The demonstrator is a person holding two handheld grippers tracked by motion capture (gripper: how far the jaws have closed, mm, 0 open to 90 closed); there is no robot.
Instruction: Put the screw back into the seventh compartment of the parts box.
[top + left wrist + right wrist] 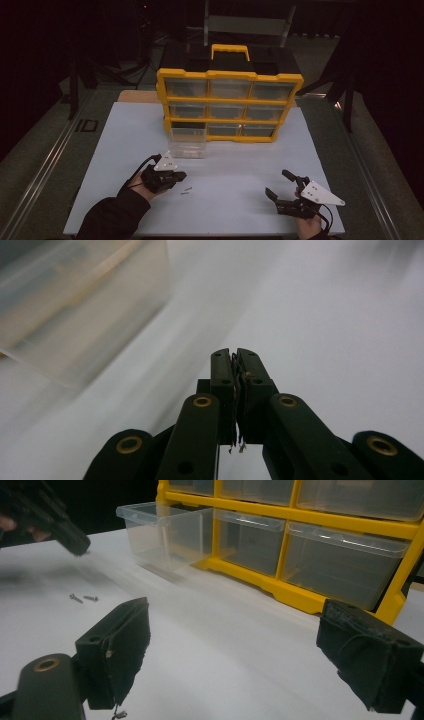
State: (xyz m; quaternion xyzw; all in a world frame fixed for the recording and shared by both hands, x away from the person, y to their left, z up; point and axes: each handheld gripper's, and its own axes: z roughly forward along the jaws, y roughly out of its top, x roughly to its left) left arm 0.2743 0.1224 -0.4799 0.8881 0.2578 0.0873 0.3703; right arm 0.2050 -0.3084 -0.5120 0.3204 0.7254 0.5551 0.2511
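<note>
Item: two small metal screws (187, 190) lying loose on the white table (240, 165), just beside the left gripper (181, 175), jaws pressed together, content indiscernible. Clear plastic drawer (187, 145) pulled out of the yellow-framed organiser (230, 105), awaiting screws. Right gripper (280, 187) idle, jaws apart, empty.

Closed left claw (236, 357) beside clear drawer (75, 310)
</note>
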